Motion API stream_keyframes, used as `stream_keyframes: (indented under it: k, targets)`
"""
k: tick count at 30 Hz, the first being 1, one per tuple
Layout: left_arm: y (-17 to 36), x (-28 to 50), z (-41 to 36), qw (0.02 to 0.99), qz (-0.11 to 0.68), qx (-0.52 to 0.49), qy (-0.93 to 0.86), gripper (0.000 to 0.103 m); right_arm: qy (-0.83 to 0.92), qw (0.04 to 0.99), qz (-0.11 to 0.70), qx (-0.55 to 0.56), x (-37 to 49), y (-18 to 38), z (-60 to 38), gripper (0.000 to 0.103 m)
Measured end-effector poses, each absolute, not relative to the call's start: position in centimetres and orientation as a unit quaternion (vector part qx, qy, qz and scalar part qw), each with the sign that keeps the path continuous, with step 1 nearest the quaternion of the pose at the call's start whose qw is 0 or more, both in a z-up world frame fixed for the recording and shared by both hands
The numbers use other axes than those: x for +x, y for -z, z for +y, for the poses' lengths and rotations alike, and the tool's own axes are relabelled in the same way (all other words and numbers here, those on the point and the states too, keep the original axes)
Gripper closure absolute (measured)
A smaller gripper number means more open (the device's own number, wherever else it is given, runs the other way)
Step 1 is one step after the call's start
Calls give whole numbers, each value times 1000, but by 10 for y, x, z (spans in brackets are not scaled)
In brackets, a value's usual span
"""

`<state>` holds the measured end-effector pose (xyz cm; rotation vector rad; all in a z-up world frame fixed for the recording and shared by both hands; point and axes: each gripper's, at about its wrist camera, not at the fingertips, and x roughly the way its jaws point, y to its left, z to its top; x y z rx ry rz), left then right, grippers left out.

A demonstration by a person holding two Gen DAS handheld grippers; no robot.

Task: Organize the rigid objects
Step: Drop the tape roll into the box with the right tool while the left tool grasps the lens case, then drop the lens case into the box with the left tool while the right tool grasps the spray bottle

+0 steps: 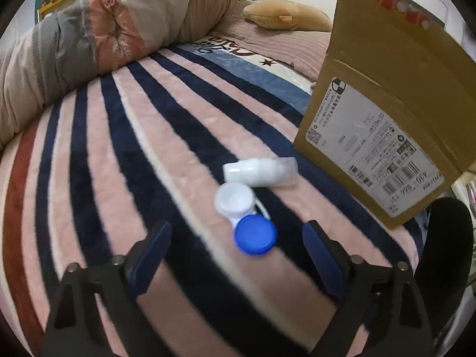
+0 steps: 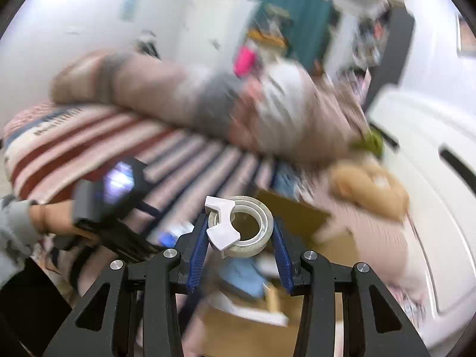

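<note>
In the left wrist view my left gripper point(image 1: 236, 238) is open just above the striped blanket. A contact lens case point(image 1: 242, 217), one cap white and one cap blue, lies between its fingertips. A small white bottle point(image 1: 260, 170) lies on its side just beyond the case. In the right wrist view my right gripper point(image 2: 239, 230) is shut on a roll of clear tape point(image 2: 247, 230) with a white dispenser clip, held above an open cardboard box point(image 2: 267, 312). The view is blurred by motion.
The cardboard box point(image 1: 386, 125) with a shipping label stands at the right of the bed. A rolled duvet point(image 1: 104, 29) lies across the far side and a tan plush toy point(image 1: 285, 15) beyond. The other hand-held gripper point(image 2: 113, 208) shows at the left.
</note>
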<state>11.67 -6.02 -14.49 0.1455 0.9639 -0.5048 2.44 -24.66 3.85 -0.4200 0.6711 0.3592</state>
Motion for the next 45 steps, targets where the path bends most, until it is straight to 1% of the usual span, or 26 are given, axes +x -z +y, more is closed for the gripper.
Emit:
stream_keyframes:
  k: [2,3,5,6,7,8,10,15,19,22,25,28,30,33,35,38,39,40,41,42,45]
  targets:
    - [150,122,-66,851,465,72,231,35,-152,894,375,-194,47,-20,-264,66]
    - [152,125,-69,852,469,75,222,39,-141,889,389,-195,53,-11,-271,66]
    - [156,129,-72,857,466,78,207,53,-121,884,403,-204,64,3,-276,66]
    - [156,130,-74,859,463,81,201,57,-116,883,406,-204,67,6,-278,66]
    - [156,131,-75,861,461,84,198,65,-111,883,409,-203,70,10,-279,66]
    - [155,132,-76,862,458,88,196,69,-106,882,414,-201,71,13,-280,65]
    - [154,133,-76,864,455,93,193,72,-106,884,410,-197,68,11,-288,65]
    - [147,131,-64,864,458,90,187,74,-138,900,367,-189,51,-10,-276,62]
    - [118,123,-43,878,438,94,169,74,-207,903,330,-180,21,-23,-252,62]
    - [72,117,-25,891,412,113,154,74,-258,898,302,-189,-5,-33,-224,62]
    - [22,111,-13,897,395,120,157,74,-319,879,301,-188,-21,-31,-192,62]
    - [-30,103,-17,903,377,138,154,74,-366,848,335,-184,-27,-6,-158,62]
    - [-55,97,-29,903,370,144,165,74,-383,826,370,-184,-25,25,-135,62]
    - [-85,91,-62,898,360,162,195,74,-361,822,407,-168,-4,68,-117,63]
    - [-96,90,-88,890,361,166,222,74,-305,841,410,-179,22,91,-112,62]
    - [-104,89,-132,875,366,184,260,74,-208,874,365,-242,57,111,-107,62]
    - [-103,90,-146,869,367,193,271,74,-193,876,364,-250,66,115,-107,60]
    - [-103,90,-161,864,366,201,282,74,-179,879,362,-253,77,121,-107,53]
    - [-100,93,-174,858,367,205,295,74,-160,880,369,-253,90,131,-107,42]
    - [-97,96,-187,852,371,205,307,74,-152,878,375,-255,99,136,-107,40]
    - [-77,99,-220,830,392,231,323,73,-133,876,373,-275,117,148,-108,41]
